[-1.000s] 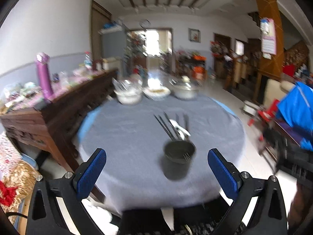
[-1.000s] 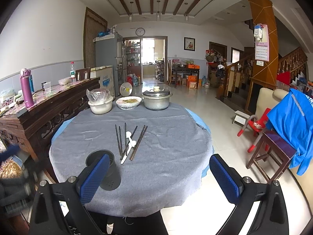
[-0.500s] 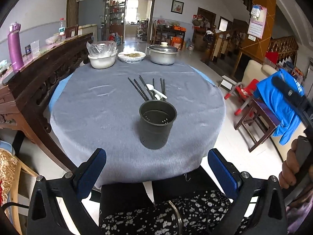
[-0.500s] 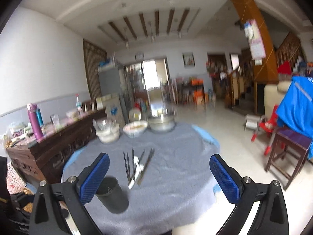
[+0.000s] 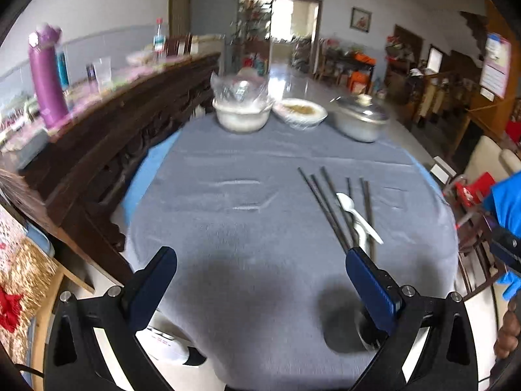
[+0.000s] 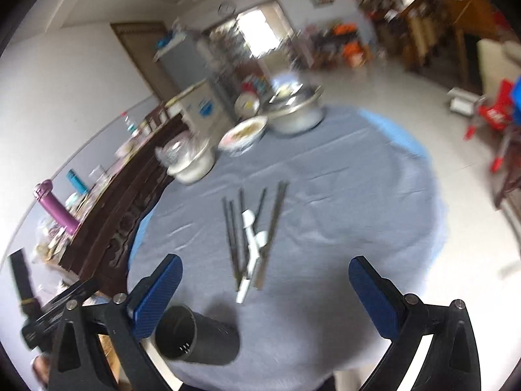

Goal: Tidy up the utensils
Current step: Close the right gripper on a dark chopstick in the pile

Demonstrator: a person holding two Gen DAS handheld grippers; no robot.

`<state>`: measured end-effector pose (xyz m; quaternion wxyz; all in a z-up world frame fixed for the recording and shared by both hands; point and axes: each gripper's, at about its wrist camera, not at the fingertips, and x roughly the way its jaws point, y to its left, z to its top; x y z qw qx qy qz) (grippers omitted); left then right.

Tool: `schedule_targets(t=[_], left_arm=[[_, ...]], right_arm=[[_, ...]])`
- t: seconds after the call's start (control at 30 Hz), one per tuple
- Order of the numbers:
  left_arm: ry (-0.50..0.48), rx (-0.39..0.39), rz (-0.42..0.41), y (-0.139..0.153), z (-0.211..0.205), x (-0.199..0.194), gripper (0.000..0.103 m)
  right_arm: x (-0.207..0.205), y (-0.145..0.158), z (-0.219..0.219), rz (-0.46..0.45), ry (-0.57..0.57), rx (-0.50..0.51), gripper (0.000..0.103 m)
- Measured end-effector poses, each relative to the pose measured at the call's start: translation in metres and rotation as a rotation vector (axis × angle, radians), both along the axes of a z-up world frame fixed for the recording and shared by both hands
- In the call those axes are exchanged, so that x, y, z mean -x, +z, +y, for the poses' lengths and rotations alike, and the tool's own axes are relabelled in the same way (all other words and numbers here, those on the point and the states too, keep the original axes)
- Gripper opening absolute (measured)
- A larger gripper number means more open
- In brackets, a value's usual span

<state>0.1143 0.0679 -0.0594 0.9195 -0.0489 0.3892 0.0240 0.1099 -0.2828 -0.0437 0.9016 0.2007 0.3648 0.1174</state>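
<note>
Left wrist view: left claw (image 5: pixel 260 280) wide open, empty, over the grey table (image 5: pixel 228 228). Chopsticks (image 5: pixel 329 208) and white spoon (image 5: pixel 358 218) lie just ahead of its right finger.

Right wrist view: right claw (image 6: pixel 263 290) wide open, empty. Black cup (image 6: pixel 195 339) near the table edge by its left finger; chopsticks (image 6: pixel 234 238) and spoons (image 6: pixel 252 244) bunched mid-table, blurred.

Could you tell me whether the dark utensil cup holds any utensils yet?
Empty: the dark cylindrical utensil cup shows only its bare perforated bottom; black chopsticks and white spoons lie on the tablecloth.
</note>
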Motion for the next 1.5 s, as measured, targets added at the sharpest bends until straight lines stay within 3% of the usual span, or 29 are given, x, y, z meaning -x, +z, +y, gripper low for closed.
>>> schedule_targets(t=[0.07, 0.3, 0.43, 0.5, 0.73, 0.8, 0.97, 1.07, 1.27, 1.37, 1.4, 1.5], left_arm=[[0.01, 0.02, 0.038, -0.011, 0.007, -0.029, 0.098], [0.02, 0.096, 0.153, -0.049, 0.021, -0.09, 0.056], [-0.01, 0.113, 0.188, -0.067, 0.019, -0.103, 0.053], [-0.038, 0.118, 0.195, -0.075, 0.017, -0.105, 0.044], [-0.051, 0.128, 0.208, -0.088, 0.021, -0.125, 0.035], [-0.064, 0.133, 0.21, -0.089, 0.019, -0.129, 0.028], [-0.095, 0.116, 0.206, -0.089, 0.011, -0.146, 0.027], [-0.079, 0.108, 0.221, -0.092, 0.013, -0.175, 0.027], [-0.043, 0.127, 0.262, -0.097, 0.016, -0.232, 0.027], [-0.024, 0.142, 0.286, -0.099, 0.017, -0.251, 0.027], [-0.018, 0.149, 0.297, -0.101, 0.017, -0.257, 0.027], [-0.003, 0.176, 0.323, -0.105, 0.019, -0.271, 0.027]], right_arm=[[-0.033, -0.009, 0.012, 0.046, 0.047, 0.002, 0.09], [-0.141, -0.053, 0.069, 0.177, 0.229, 0.02, 0.053], [-0.189, -0.088, 0.087, 0.261, 0.247, 0.006, 0.037], [-0.208, -0.105, 0.092, 0.293, 0.237, -0.009, 0.033], [-0.244, -0.124, 0.115, 0.307, 0.257, 0.014, 0.02], [-0.251, -0.129, 0.118, 0.308, 0.247, 0.057, 0.02], [-0.265, -0.137, 0.115, 0.313, 0.243, 0.025, 0.02], [-0.273, -0.13, 0.116, 0.277, 0.253, 0.003, 0.02], [-0.312, -0.127, 0.135, 0.309, 0.237, 0.016, 0.022], [-0.328, -0.13, 0.145, 0.33, 0.231, 0.053, 0.037], [-0.333, -0.132, 0.149, 0.336, 0.228, 0.068, 0.047], [-0.342, -0.136, 0.161, 0.343, 0.232, 0.107, 0.048]])
